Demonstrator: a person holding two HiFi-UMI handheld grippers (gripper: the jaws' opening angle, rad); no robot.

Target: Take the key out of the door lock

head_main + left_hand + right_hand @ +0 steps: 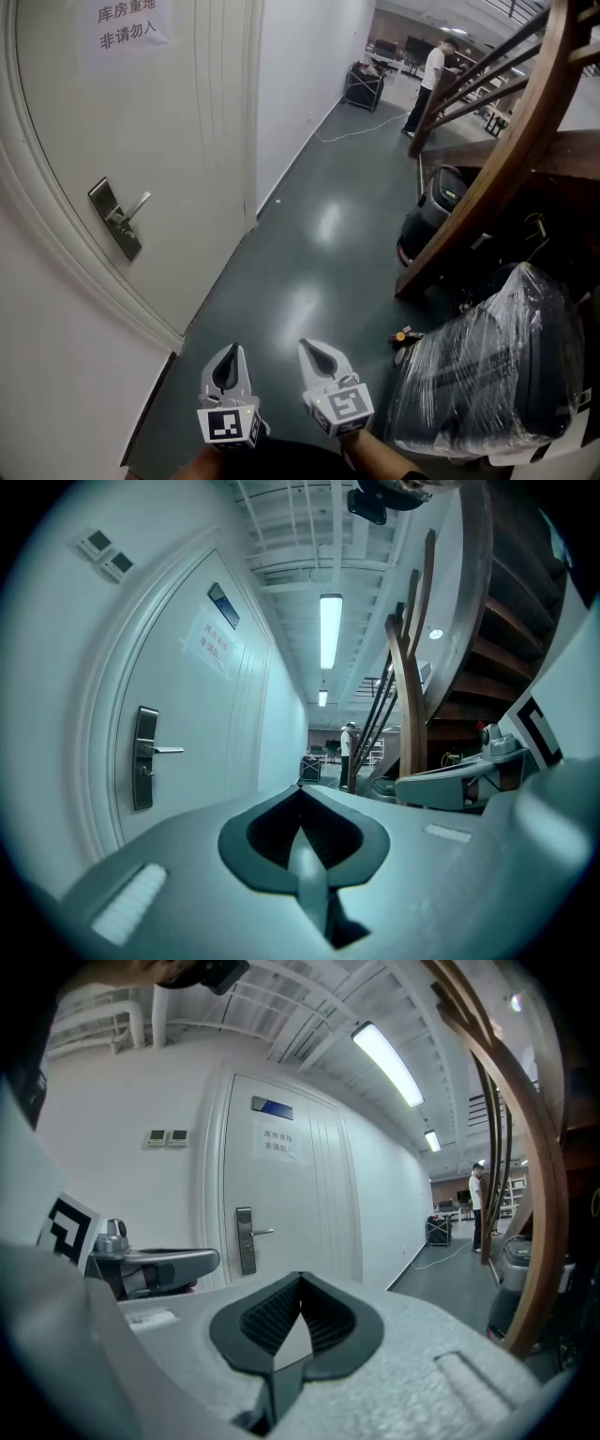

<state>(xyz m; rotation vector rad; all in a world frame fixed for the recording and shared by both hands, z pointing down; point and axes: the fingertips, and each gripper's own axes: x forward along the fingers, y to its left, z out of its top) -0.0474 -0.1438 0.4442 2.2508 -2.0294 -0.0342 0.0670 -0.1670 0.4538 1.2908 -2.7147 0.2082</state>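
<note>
Task not begun yet. Left gripper (229, 364) & right gripper (323, 360) both clenched, empty, well short of door lock (116, 218) at 10 o'clock. Key too small to make out.

— What does the floor (314, 248) look like?
— Dark green and shiny.
— What lies on it?
— A white cable (361, 131) at the far end, near a black cart (364, 86). At the right sits a plastic-wrapped bundle (487, 370), with a small orange thing (401, 335) just beside it.
</note>
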